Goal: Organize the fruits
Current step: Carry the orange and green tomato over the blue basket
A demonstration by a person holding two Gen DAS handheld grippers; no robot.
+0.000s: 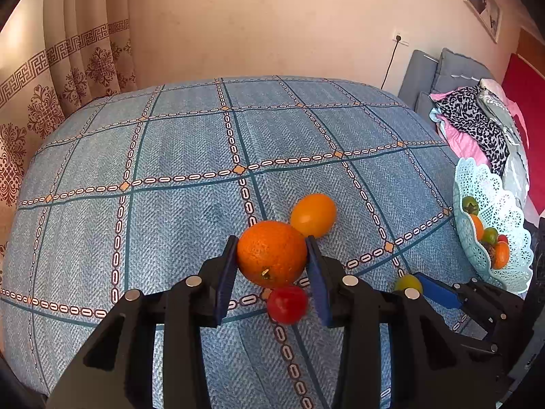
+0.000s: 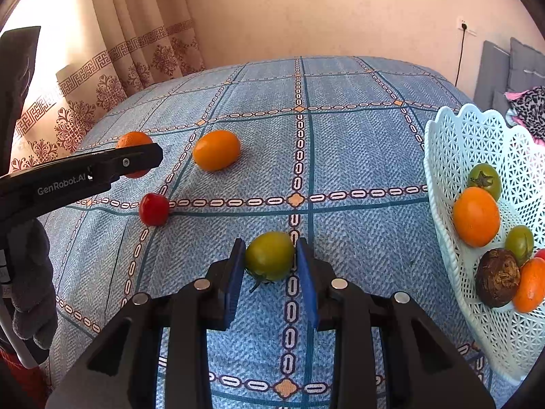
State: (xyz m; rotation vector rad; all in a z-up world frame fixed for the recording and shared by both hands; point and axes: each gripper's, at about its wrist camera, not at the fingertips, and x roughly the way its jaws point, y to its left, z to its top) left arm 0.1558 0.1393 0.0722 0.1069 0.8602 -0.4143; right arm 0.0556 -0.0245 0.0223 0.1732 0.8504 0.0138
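The green tomato (image 2: 269, 255) is clamped by the right tool (image 2: 270, 262), the orange (image 1: 271, 254) by the left tool (image 1: 272, 259) (the basket (image 2: 453, 156) lies right, nearer the right tool).

Tablecloth (image 2: 357, 156): woven cloth, matt; on it, orange (image 1: 271, 254) with pitted, dimpled peel; green tomato (image 2: 270, 255) smooth, glossy; basket (image 2: 456, 143) perforated white plastic at cloth's edge.

Your left gripper (image 2: 136, 160) hides most of the orange (image 2: 133, 138) in the right wrist view. The frame edge cuts off the basket (image 2: 453, 156).
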